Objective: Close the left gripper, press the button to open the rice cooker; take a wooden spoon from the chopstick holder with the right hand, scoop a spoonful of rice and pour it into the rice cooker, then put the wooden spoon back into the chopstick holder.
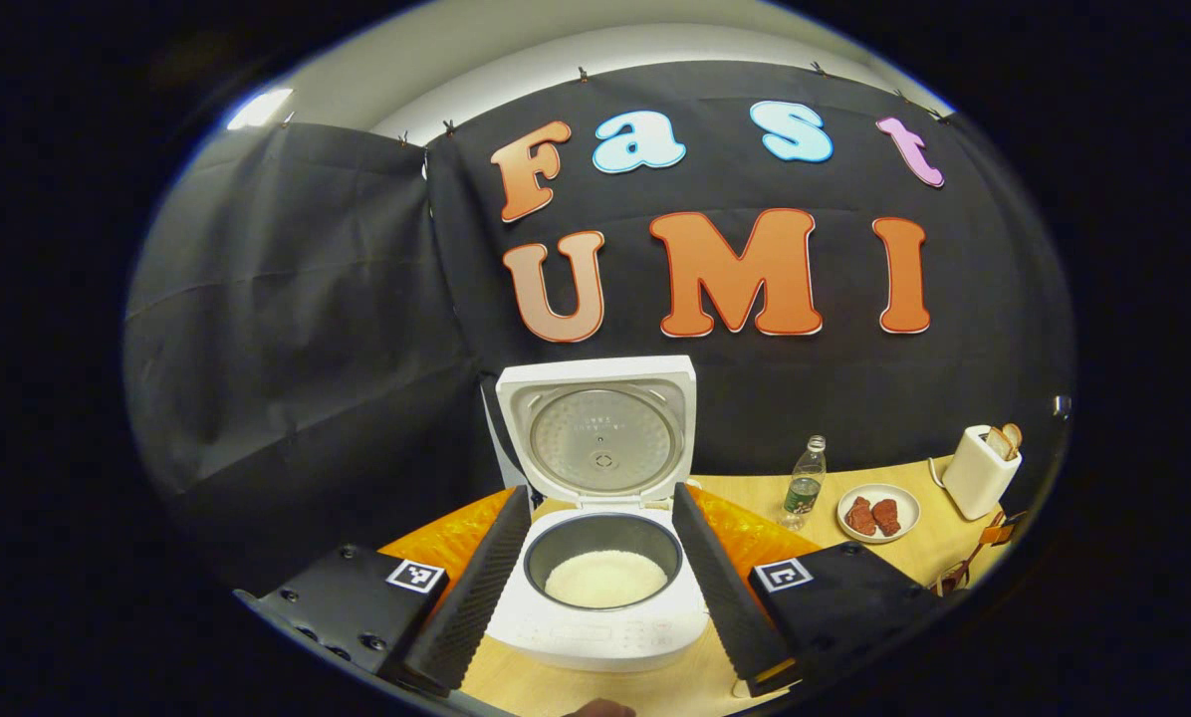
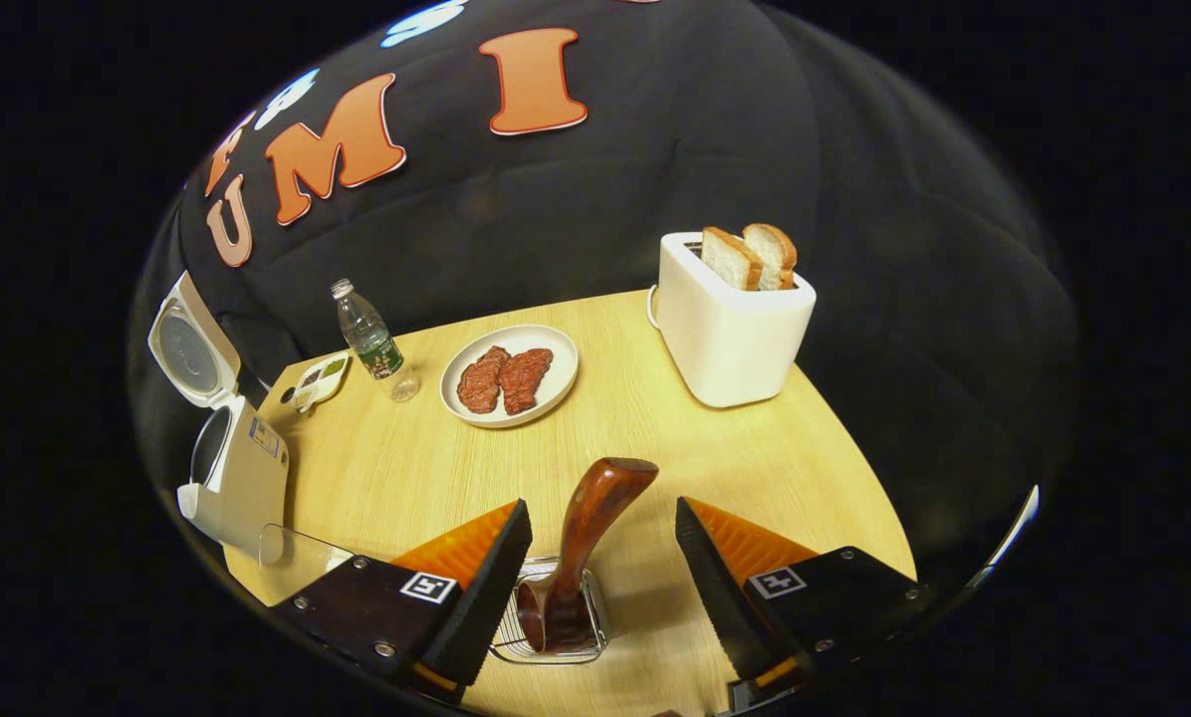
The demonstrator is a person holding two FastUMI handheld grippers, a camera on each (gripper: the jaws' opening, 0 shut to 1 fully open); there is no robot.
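Rice cooker (image 1: 600, 558) lid up, rice inside; both claws apart; right claw (image 2: 603, 588) astride wooden spoon (image 2: 581, 543) in chopstick holder (image 2: 501, 652)

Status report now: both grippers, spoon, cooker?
Both grippers open, left gripper, right gripper. Wooden spoon in chopstick holder. Rice cooker open.

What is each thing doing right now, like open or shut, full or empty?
White rice cooker: lid up, rice in the pot.
Brown wooden spoon: standing in the wire chopstick holder.
White toaster: two bread slices sticking up.
Clear plastic bottle: upright, capped.
Left gripper: open.
Right gripper: open, either side of the spoon.
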